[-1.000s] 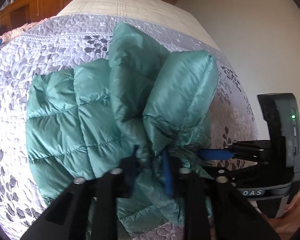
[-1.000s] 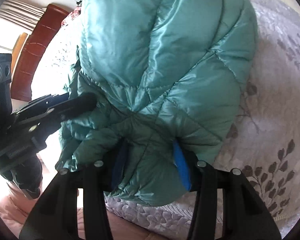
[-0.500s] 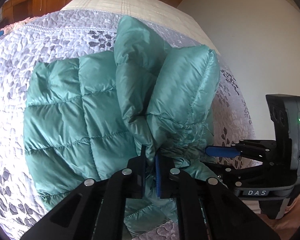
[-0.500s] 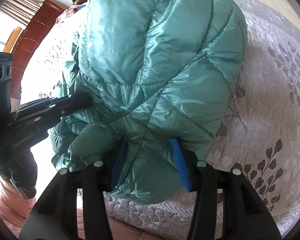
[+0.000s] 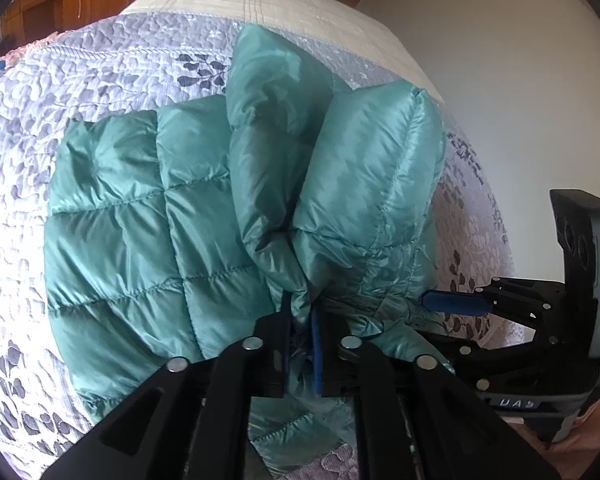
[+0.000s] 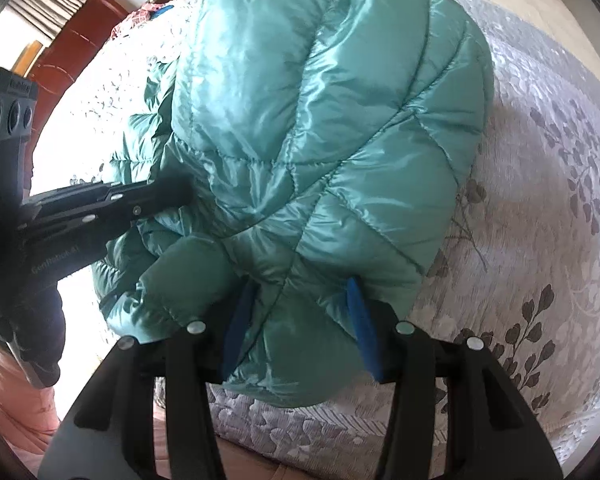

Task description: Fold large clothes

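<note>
1. My left gripper is clamped on a thin gathered pinch of the teal quilted down jacket. The jaws have just eased apart a little, yet fabric is still caught between the blue pads.
2. My right gripper grasps a much thicker puffed roll of the same jacket. Its pads press into either flank of the bulge, the jaws having just opened slightly.
3. The jacket lies at the near edge of the bed, on a grey-lilac quilted bedspread with a dark leaf print; a cream cover lies toward the far end.
4. Governing relation: both grips sit on the jacket's near border, and its bulk runs away from me toward the bed's far end. The long axis lies along my pointing direction. The flat quilted panel spreads toward the bed's left edge, with two puffed folds standing over my left grip, so I judge the left hand nearer the flat panel.
5. Material: glossy, slippery shell, stitched into soft air-filled squares. I judge that it will spring back unless pressed flat.
</note>
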{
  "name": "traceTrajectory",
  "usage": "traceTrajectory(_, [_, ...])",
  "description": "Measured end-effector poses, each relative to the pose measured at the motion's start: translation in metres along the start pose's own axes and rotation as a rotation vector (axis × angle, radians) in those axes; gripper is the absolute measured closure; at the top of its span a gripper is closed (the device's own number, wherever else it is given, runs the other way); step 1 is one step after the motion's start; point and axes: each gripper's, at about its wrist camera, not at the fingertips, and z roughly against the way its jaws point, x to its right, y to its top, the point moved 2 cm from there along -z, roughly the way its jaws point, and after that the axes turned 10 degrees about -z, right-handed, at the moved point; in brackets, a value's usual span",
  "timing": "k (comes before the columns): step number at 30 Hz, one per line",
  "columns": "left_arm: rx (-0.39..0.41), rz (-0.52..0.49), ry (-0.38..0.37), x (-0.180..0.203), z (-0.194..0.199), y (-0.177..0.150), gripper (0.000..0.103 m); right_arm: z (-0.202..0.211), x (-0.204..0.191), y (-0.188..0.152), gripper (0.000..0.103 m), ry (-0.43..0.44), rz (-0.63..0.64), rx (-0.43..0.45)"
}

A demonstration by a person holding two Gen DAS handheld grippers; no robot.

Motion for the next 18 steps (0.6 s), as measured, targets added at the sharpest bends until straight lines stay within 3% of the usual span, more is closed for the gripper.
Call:
traceTrajectory(4, [-0.021,0.008,0.017,-0.002,-0.007,0.006,0.078,-0.005,-0.004,-0.001,0.053,-0.008,0.010,0.000])
traceTrajectory(7, [-0.026,0.009,0.009,-0.003,-0.012,0.010,0.078,-0.008,-0.006,-0.002,0.053,-0.009,0.010,-0.004])
traceTrajectory(10, [-0.015,0.017,-0.018,-0.001,-0.015,0.012,0.093,-0.011,-0.008,-0.002,0.053,-0.012,0.011,-0.007])
traceTrajectory(14, [0.009,0.004,-0.016,0.002,-0.013,0.012,0.097,-0.009,-0.011,-0.004,0.053,-0.017,0.015,0.001])
traceTrajectory(18, [0.045,0.038,-0.061,0.001,-0.004,0.007,0.099,0.004,-0.006,-0.007,0.051,-0.013,0.004,0.023])
